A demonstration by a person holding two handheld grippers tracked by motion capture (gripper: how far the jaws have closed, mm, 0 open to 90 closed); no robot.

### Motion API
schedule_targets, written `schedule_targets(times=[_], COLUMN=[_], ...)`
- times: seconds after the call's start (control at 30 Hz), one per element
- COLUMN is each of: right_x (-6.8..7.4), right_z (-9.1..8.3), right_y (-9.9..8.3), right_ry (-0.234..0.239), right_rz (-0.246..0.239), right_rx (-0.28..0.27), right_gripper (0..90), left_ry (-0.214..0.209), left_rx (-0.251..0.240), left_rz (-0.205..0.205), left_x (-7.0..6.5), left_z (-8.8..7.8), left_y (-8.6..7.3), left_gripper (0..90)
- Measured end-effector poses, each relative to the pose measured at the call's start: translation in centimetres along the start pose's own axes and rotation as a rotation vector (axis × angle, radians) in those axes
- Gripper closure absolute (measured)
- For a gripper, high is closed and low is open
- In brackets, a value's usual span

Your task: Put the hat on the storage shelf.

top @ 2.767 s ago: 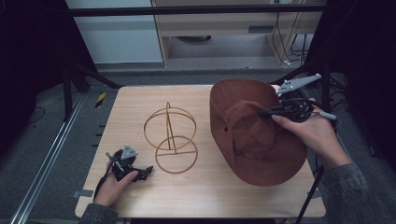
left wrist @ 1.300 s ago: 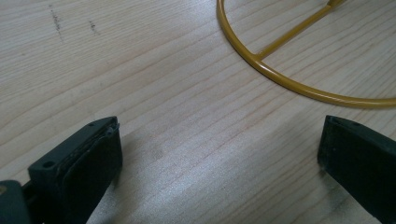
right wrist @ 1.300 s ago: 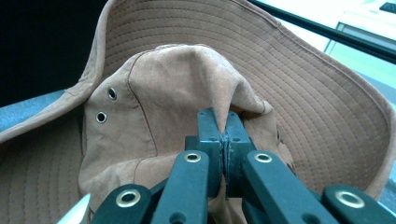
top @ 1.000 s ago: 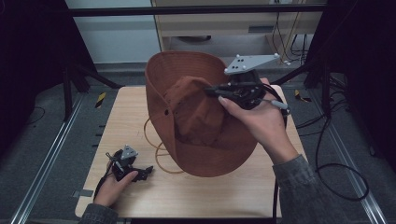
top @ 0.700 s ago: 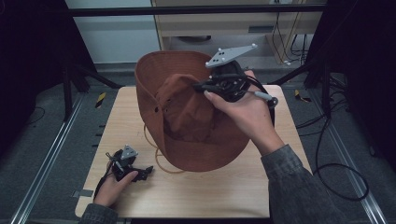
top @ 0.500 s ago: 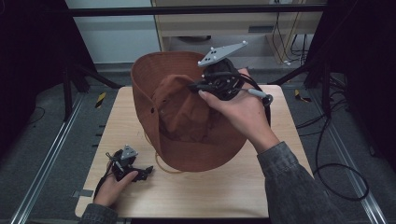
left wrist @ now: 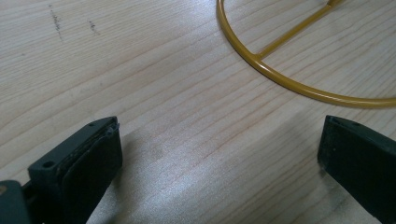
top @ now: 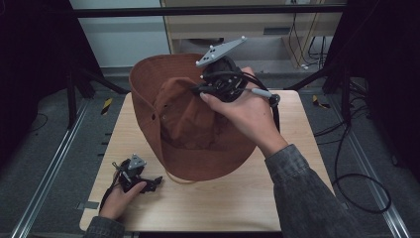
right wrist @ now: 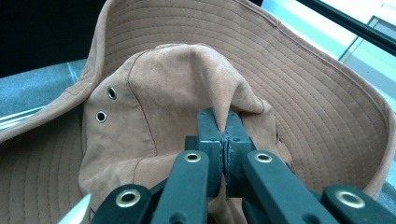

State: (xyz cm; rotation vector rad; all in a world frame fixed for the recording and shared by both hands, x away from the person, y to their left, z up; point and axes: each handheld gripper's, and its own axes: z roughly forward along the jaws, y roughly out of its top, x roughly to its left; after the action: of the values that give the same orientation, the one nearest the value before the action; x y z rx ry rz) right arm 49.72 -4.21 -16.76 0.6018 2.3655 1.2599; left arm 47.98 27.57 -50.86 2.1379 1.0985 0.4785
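Right gripper (right wrist: pixel 223 135) pinches the brown bucket hat's (top: pixel 188 114) crown; fabric could slip. Left gripper (top: pixel 141 181), spread open, rests at seven o'clock.

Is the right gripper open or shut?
Shut: its jaws pinch a fold in the crown of the brown suede wide-brimmed hat, right gripper.

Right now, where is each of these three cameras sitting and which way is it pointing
High view: fixed above the person's side, looking forward and down on the table; both forearms and hands show, the right gripper lifting the hat.
Left gripper view: rides the left gripper, looking down at the tabletop; its jaws stand wide apart, the yellow wire stand ahead.
Right gripper view: rides the right gripper, looking along jaws pinched on the hat's crown.
Shared: the hat, in the high and right gripper views.
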Motion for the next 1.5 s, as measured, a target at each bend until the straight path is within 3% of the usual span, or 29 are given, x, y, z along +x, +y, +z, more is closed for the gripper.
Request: schedule_targets(times=[0.73,1.5], right_x=[0.8,1.3], right_z=[2.9,6.1], right_y=[0.4,-0.3], right_ry=[0.037,0.045], right_rz=[-0.004,0.009], right_rx=[0.01,0.062], right_gripper=[88.9,88.1], left_ry=[0.001,0.002], left_rx=[0.002,0.002], left_rz=[-0.001,-0.001], left_x=[0.0,-0.1], left_z=[0.0,0.0], left_y=[0.0,0.0], left_gripper=[0.0,0.0])
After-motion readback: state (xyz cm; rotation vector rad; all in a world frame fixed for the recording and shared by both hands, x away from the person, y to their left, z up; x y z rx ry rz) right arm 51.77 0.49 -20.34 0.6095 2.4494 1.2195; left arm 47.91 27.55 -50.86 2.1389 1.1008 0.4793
